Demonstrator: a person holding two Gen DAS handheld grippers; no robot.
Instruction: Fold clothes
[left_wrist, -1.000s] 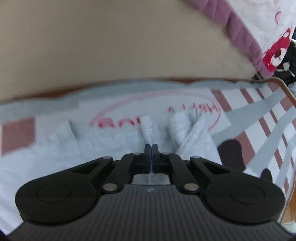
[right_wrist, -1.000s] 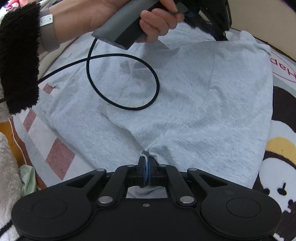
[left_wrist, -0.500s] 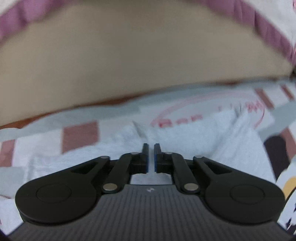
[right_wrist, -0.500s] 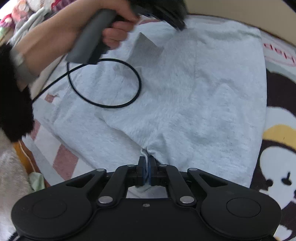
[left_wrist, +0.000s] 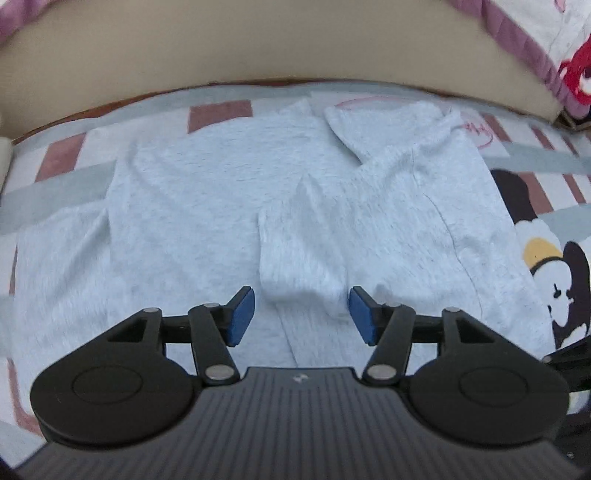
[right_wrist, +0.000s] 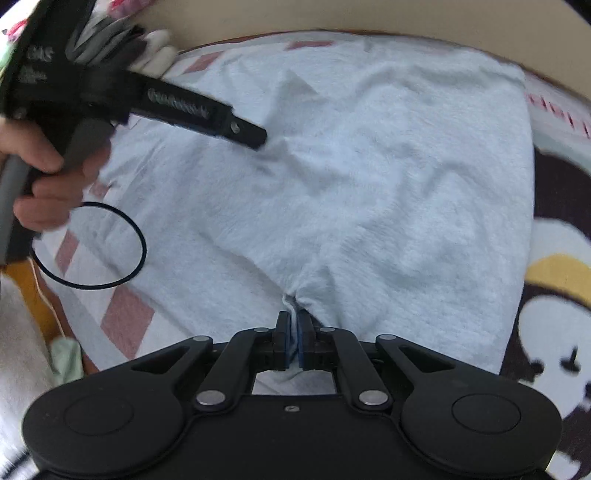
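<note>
My right tool (right_wrist: 291, 341) pinches the hem of the grey garment (right_wrist: 369, 184); my left tool (left_wrist: 301, 317) is letting go above it.

The left view is blurred, and my right tool shows there only as a dark sliver at the right edge. The left tool's jaws are opening, blue pads (left_wrist: 242, 314) spread clear of the cloth, with a raised fold of the garment (left_wrist: 303, 258) just ahead between them. The right tool is clenched on a bunched bit of hem right at its tips; the rest spreads away ahead over the patterned blanket (right_wrist: 554, 295). My left hand (right_wrist: 48, 184) and a looped black cable (right_wrist: 92, 247) sit far left. A beige headboard (left_wrist: 258, 40) bounds the far edge; bare blanket lies open on both sides.
</note>
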